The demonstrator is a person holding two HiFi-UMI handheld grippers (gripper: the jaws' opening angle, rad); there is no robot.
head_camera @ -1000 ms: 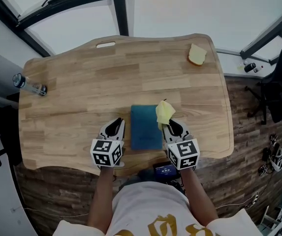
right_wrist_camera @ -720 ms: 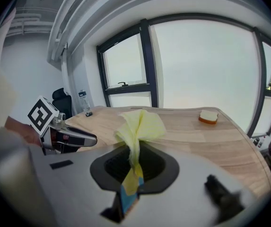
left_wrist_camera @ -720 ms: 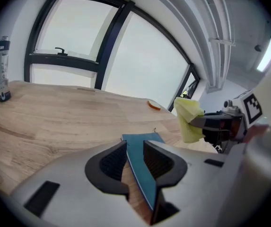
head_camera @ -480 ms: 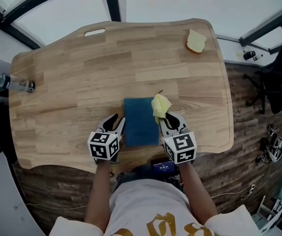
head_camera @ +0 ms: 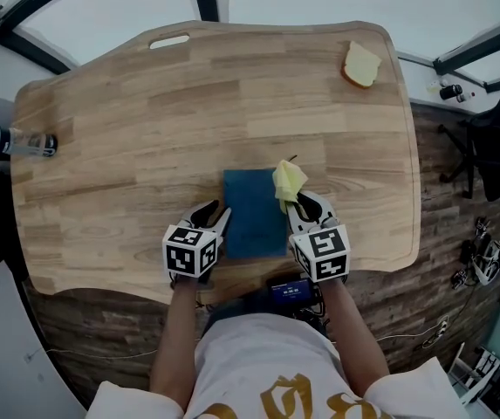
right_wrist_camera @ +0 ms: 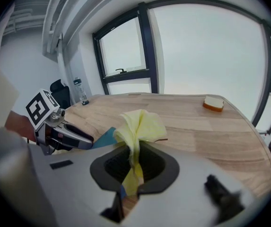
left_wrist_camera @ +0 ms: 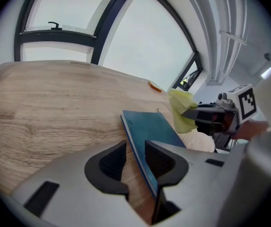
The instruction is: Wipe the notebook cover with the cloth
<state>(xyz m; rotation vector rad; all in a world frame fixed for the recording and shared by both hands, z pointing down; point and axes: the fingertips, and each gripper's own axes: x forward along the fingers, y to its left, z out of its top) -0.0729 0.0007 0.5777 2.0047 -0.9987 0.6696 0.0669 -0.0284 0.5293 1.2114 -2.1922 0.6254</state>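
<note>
We have a big wooden table [head_camera: 188, 112], and the blue notebook [head_camera: 251, 225] lies flat on it near our edge, between our two tongs. The notebook looks thin, flat and fairly stiff. We think it is light, so it may slide on the smooth wood when we rub it. It would be best held down at its left edge or near corner, away from the part we wipe. Our left gripper [left_wrist_camera: 135, 150] has just been opening its jaws, and now they stand apart. The notebook's left edge runs in the gap between them, but the pads do not squeeze it. Our right gripper [right_wrist_camera: 134, 161] is closed tight on the yellow cloth [right_wrist_camera: 137, 124], pinching it low down so a soft bunch sticks out past the jaw tips. In the head view the cloth is at the notebook's right edge, and we cannot tell if it touches the cover. The cloth looks soft, floppy and very light, so we think that bunch must be pressed down to rub well.
</note>
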